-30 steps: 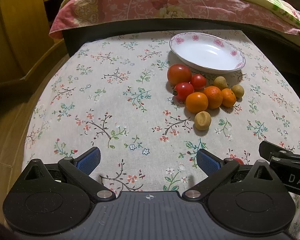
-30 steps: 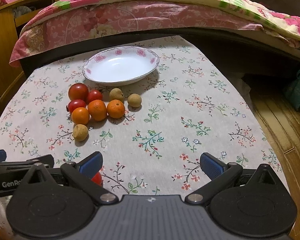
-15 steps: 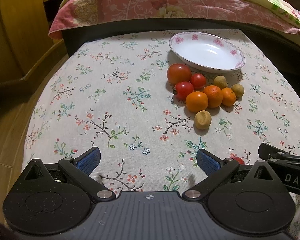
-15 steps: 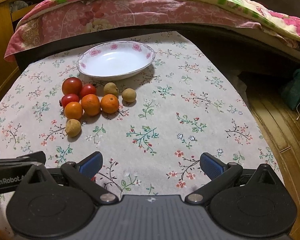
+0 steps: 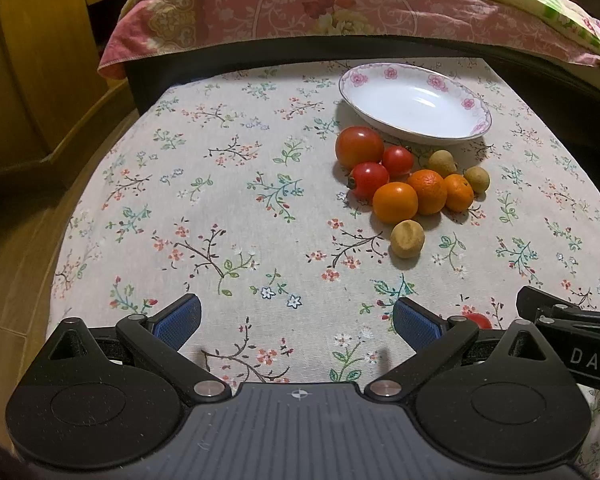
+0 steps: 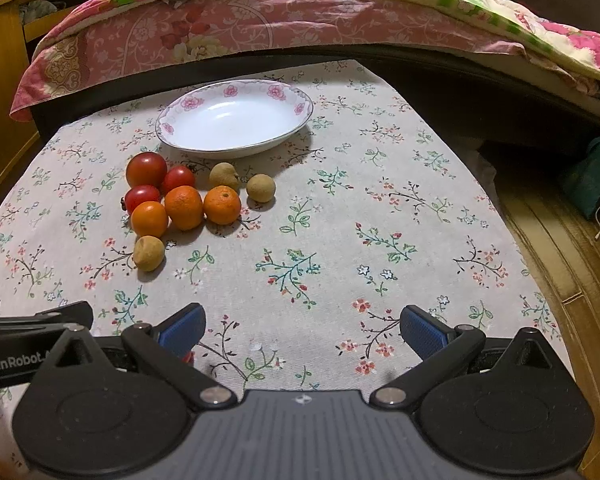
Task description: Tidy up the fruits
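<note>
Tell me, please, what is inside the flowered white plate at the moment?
Nothing can be seen inside the plate; its white bowl is bare in both views. The tomatoes, oranges and brown fruits lie on the tablecloth beside it.

1. The plate (image 6: 236, 128) is white inside, with pink flowers round its rim.
2. The tablecloth (image 6: 340, 240) under the plate is pale grey-beige, printed with small sprigs in green, red, pink and blue.
3. Just in front of the plate lie three red tomatoes (image 6: 146, 169), the largest more orange-red.
4. In front of those, three bright orange fruits (image 6: 183, 207).
5. Three dull tan-brown fruits (image 6: 149, 253) sit round that cluster.
6. Behind the plate, the bedspread (image 6: 220, 20) is pink with floral scrollwork, edged yellow-green.
7. Both grippers are black with blue finger pads (image 5: 414, 323).
</note>
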Tool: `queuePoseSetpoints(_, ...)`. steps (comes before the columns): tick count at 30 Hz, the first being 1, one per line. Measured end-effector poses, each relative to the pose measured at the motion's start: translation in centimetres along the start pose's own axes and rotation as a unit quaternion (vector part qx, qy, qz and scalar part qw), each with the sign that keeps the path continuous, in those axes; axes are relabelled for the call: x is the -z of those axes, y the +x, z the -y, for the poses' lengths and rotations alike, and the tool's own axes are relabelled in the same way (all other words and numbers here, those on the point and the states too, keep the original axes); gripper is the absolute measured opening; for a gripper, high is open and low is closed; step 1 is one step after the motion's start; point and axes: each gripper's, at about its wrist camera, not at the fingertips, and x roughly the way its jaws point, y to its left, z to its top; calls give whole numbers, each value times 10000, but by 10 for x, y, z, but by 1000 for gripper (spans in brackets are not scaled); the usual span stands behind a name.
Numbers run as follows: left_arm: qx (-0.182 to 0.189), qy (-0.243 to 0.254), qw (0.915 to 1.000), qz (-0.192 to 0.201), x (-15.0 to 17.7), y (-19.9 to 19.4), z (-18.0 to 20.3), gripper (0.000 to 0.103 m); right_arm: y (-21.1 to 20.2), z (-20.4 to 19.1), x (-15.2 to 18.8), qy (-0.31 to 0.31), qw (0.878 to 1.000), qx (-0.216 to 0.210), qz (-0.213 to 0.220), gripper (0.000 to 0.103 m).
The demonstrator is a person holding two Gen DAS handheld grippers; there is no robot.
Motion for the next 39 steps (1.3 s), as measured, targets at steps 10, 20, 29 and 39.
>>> queuePoseSetpoints(10, 2, -5, 10000, -9, 0, 0, -1, 103, 0, -2, 1, 5, 10000, -8, -12, 102)
queuePoseSetpoints(20, 1, -5, 10000, -11, 0, 0, -1, 102, 1, -2, 1, 12, 10000, -23, -26, 102)
queuePoseSetpoints(29, 1, 18, 10000, -3, 2, -1, -3, 102, 1, -3, 1, 4, 10000, -74, -38, 102)
queuePoseSetpoints(39, 189, 96, 9997, 107, 8, -4, -12, 102, -1, -1, 4, -88, 9987, -481, -118, 102)
